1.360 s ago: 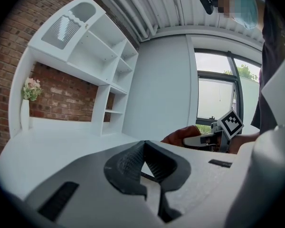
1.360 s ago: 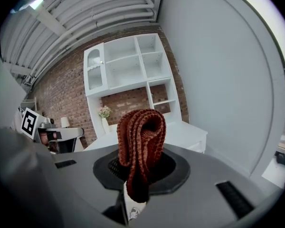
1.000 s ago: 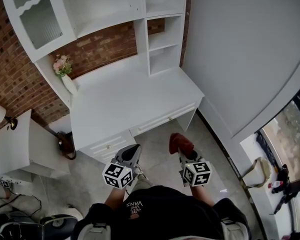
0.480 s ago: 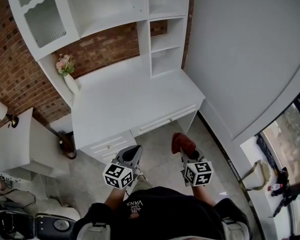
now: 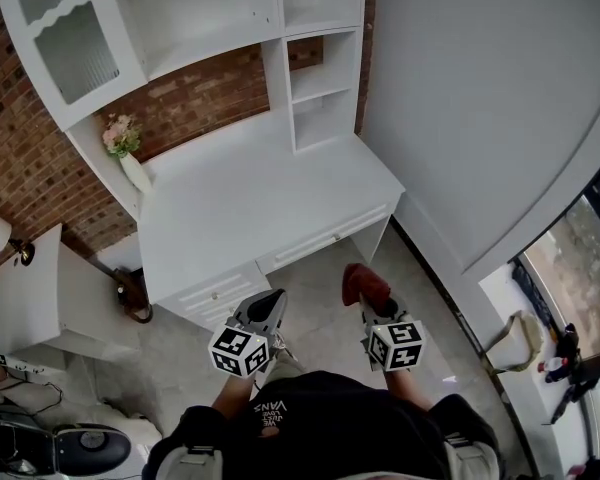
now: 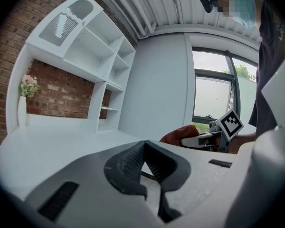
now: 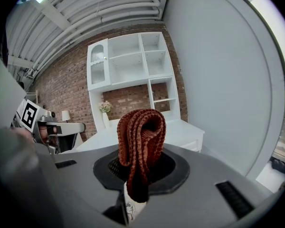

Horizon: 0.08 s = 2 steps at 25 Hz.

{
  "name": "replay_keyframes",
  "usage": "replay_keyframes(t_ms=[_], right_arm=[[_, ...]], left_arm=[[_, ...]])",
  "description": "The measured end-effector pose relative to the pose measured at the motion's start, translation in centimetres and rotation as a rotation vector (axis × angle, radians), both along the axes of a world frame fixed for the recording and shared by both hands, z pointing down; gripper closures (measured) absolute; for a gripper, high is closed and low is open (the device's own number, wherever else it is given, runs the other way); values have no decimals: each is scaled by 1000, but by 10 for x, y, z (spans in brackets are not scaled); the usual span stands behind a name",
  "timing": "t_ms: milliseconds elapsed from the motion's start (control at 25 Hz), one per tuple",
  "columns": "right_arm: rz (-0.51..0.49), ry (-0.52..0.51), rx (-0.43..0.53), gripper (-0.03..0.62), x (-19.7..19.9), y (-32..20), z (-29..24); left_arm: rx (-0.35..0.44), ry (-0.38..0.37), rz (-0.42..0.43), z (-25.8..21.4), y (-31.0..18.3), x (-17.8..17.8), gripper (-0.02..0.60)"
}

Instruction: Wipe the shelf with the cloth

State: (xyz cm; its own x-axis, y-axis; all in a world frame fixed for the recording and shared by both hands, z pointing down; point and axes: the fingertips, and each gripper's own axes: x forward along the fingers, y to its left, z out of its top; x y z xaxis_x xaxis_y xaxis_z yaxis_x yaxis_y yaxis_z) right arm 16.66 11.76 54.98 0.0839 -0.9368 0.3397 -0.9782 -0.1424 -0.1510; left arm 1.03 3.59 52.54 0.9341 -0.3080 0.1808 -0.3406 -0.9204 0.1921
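Head view. Low in the frame, over the floor [image 5: 325, 333] and short of the white surface [image 5: 250, 203]: right gripper [image 5: 368, 298] clamped on a rust-brown knitted cloth [image 5: 360, 281], with the left gripper [image 5: 268, 306] beside it and apart from it. Upper middle of the frame, at the back of the surface: the white shelf unit [image 5: 320, 78], not yet touched. At the left end of the surface, a vase of flowers [image 5: 128, 153].

Left gripper view. Fingers [image 6: 126, 163] drawn together, nothing between them. Right of centre, the cloth held up by the right gripper.

Right gripper view. Fingers [image 7: 172, 170] closed on the lower end of the cloth only. Loose fold upright at centre frame, masking part of the surface beyond.

Likely trouble: with so narrow a bite, could lose the cloth if dragged hard over a shelf edge. Could scrape the paint with bare fingers if the fold flops aside. Could tip the vase on a wide sweep left.

Against half a second ago: same grip, same low placing of both grippers. Only the framing differs, with the shelf unit slightly further left.
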Motion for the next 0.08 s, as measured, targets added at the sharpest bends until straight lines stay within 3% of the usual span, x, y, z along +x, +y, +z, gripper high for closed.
replay_keyframes(t_ms=[80], right_arm=[[3,-1,1,528,1,0,0]], left_arm=[[0,1,2,0,0,2,577]])
